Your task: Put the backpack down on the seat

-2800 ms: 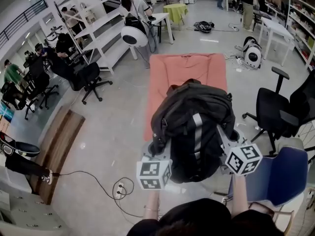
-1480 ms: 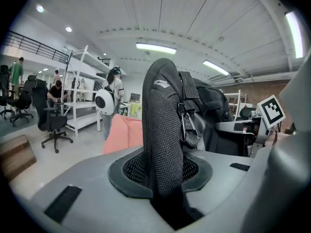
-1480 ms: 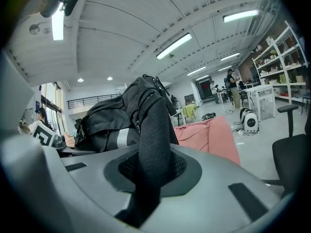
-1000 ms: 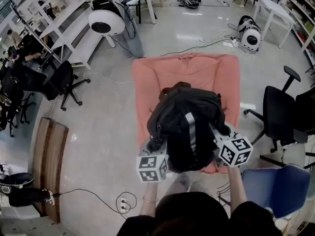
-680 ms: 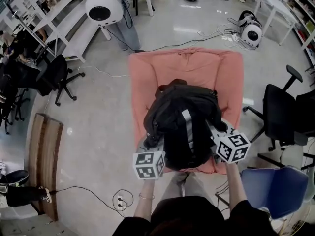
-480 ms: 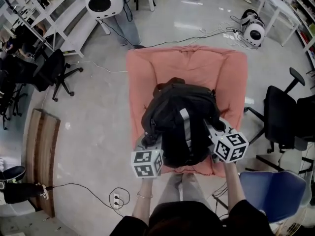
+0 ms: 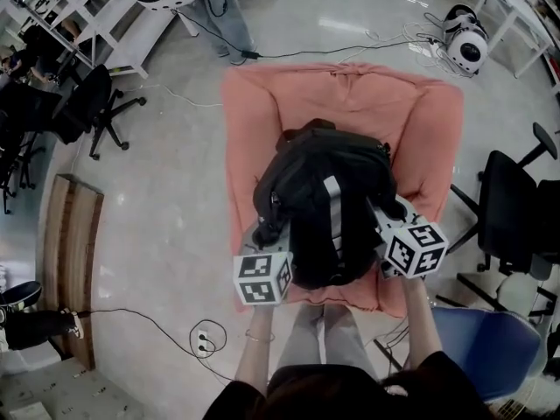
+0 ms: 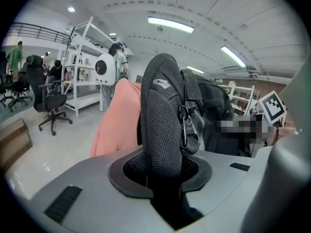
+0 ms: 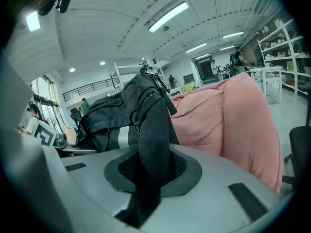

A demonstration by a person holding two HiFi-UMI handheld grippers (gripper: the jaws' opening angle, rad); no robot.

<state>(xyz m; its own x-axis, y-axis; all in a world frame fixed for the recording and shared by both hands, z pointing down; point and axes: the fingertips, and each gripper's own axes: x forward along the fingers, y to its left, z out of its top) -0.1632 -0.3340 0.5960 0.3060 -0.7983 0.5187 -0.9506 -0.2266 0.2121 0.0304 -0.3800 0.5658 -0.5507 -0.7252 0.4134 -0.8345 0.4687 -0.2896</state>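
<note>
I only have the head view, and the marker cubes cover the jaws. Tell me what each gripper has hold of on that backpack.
Observer: The left gripper view shows the left gripper shut on a padded mesh shoulder strap of the backpack.
Operator: Now the right one.
Observer: The right gripper is shut on a black strap that stands up from between its jaws.
Operator: Report anything hanging on those straps.
Observer: A metal clip hangs on the shoulder strap, just above where the left gripper clamps it.
</note>
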